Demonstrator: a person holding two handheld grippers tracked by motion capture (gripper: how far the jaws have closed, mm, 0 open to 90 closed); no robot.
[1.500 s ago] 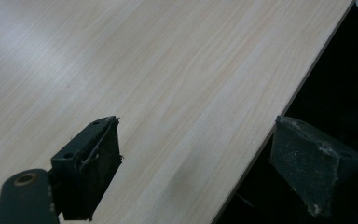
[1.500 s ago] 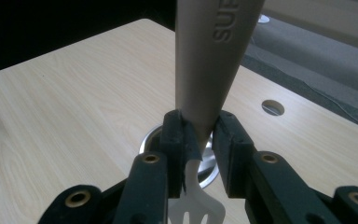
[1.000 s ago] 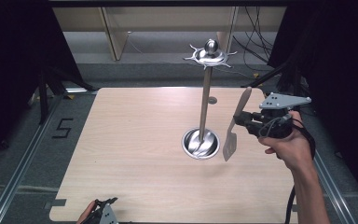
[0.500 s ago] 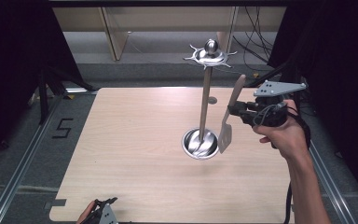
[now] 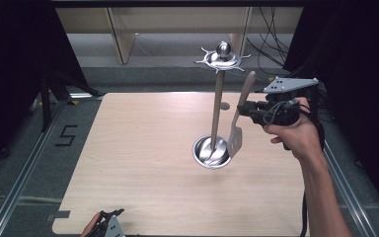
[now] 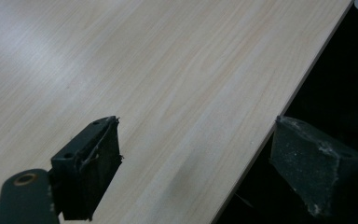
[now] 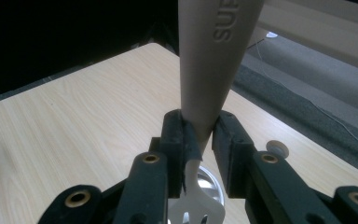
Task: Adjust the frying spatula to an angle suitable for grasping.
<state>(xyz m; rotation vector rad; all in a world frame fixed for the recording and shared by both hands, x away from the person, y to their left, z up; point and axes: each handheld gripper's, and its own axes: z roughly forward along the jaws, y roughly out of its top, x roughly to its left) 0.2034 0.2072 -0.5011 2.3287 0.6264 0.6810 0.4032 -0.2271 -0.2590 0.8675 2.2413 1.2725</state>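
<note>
The right gripper [image 5: 243, 109] has its fingers [image 7: 177, 135] squeezed tight on the spatula [image 5: 239, 118], which hangs almost straight up and down in the air beside the pole of the metal stand [image 5: 217, 111], blade end low. It looks light and stiff with a smooth handle that could slip, so the narrow neck is probably a good place to hold it. The round bowl [image 5: 211, 152] at the foot of the stand looks empty, and the left gripper [image 6: 193, 158] waits with fingers wide apart at the tabletop [image 5: 143, 163] edge, holding nothing

The spatula handle [image 7: 216, 51] reads "SUP", cut off; a "5" [image 5: 67, 135] marks the floor beside the table.
</note>
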